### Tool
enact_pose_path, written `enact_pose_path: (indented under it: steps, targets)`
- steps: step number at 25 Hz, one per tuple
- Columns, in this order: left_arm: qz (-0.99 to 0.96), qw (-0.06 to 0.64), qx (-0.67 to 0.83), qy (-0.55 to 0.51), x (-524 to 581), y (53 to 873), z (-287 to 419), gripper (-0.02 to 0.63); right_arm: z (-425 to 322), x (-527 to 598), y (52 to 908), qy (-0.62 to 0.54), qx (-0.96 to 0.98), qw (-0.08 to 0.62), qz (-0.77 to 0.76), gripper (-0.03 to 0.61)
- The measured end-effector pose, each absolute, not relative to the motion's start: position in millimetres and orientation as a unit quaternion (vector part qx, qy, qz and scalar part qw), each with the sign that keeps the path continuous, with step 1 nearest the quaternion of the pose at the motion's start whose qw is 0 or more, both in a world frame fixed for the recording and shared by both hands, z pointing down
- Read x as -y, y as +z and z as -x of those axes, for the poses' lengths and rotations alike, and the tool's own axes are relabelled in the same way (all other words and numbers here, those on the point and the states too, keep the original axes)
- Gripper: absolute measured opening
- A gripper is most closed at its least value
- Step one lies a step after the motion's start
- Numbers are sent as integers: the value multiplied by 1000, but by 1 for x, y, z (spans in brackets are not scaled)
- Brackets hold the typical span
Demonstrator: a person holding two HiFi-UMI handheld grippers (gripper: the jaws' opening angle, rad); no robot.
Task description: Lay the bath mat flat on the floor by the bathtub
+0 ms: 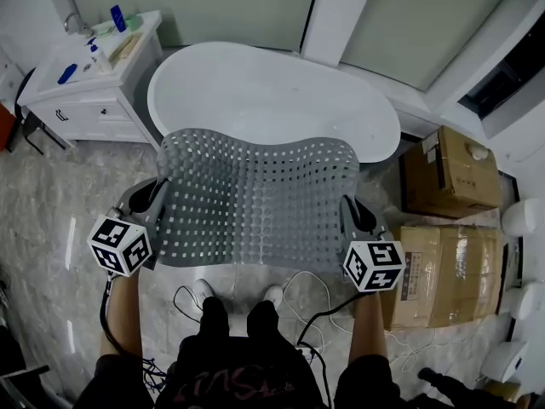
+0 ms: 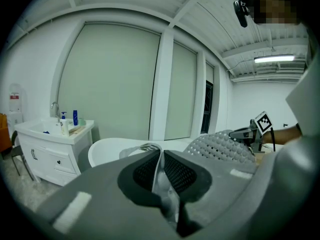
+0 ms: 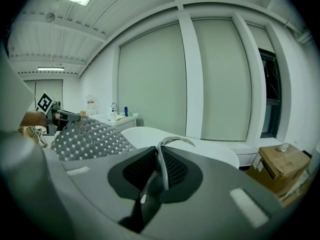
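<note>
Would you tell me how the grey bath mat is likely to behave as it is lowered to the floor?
Probably floppy: the bath mat bows between the left tongs and right tongs pinching its side edges. Likely light for its size, being full of holes. It may drape unevenly when released.

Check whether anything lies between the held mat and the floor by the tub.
Nothing visible does. The left gripper and right gripper clamp the mat, held up before the tub. The mat hides the floor right beneath it; cables lie nearer the feet, boxes off to the right.
</note>
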State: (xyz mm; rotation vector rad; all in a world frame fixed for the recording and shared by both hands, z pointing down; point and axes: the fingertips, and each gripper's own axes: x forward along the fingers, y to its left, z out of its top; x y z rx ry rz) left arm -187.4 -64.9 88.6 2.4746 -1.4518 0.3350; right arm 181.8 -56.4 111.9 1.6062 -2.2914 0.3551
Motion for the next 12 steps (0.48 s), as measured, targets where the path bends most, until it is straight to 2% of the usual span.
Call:
enact_pose_path:
  steps: [12]
  targets:
    - [-843,150,501,127,70,118,189,28,-184,60,143,152,795,167,-563,49]
